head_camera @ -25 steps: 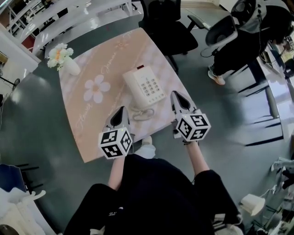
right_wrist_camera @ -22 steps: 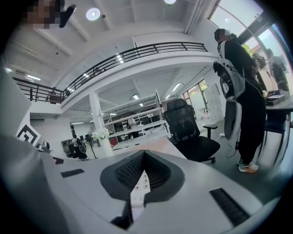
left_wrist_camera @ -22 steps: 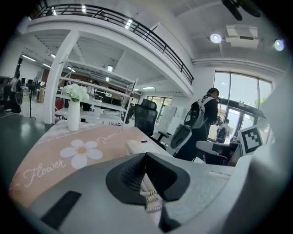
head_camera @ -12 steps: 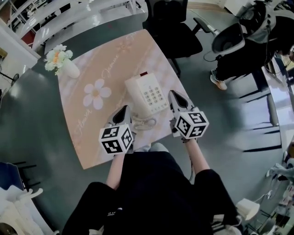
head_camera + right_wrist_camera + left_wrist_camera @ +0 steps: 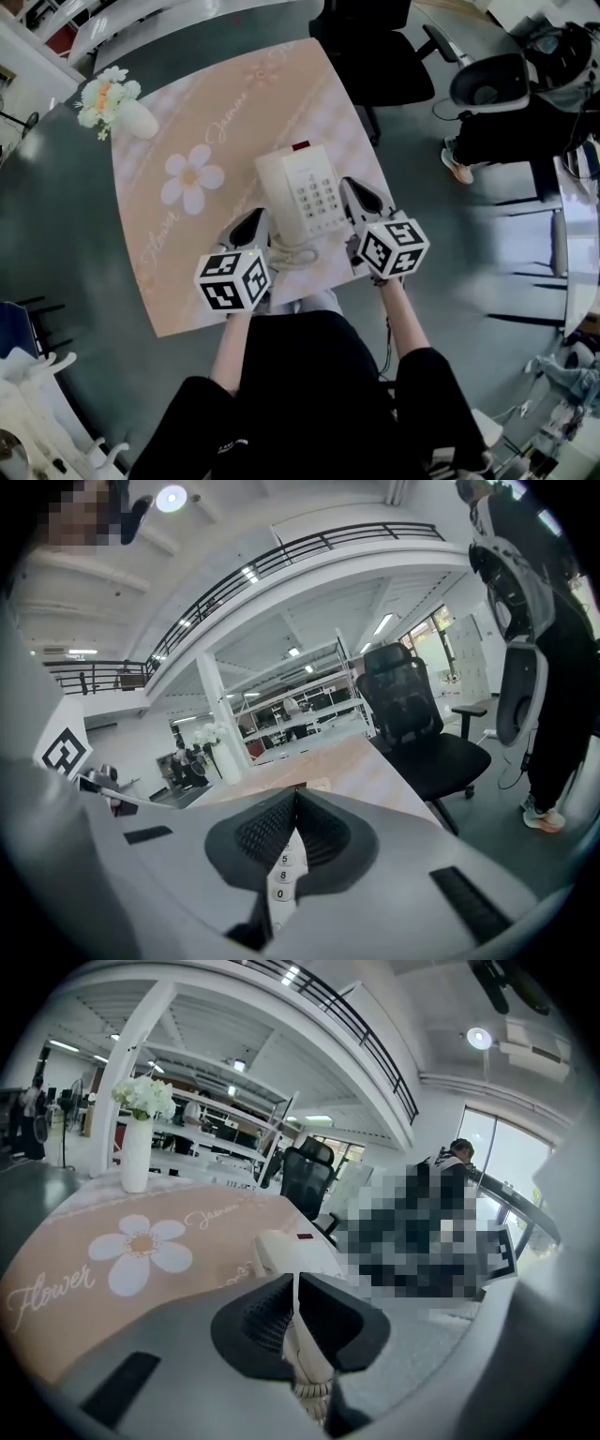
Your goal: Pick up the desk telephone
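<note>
Jaws closed and empty, left gripper (image 5: 254, 219) and right gripper (image 5: 350, 187) flank desk telephone (image 5: 305, 187).

My left gripper (image 5: 254, 219) points toward one o'clock, jaws pressed together; my right gripper (image 5: 351, 187) points toward eleven o'clock, jaws also closed. Both tilt downward, my forearms (image 5: 403, 317) stretched out ahead.

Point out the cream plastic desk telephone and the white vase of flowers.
cream plastic desk telephone (image 5: 317, 197): head view, on its keypad.
white vase of flowers (image 5: 139, 120): head view, on the vase body.
</note>
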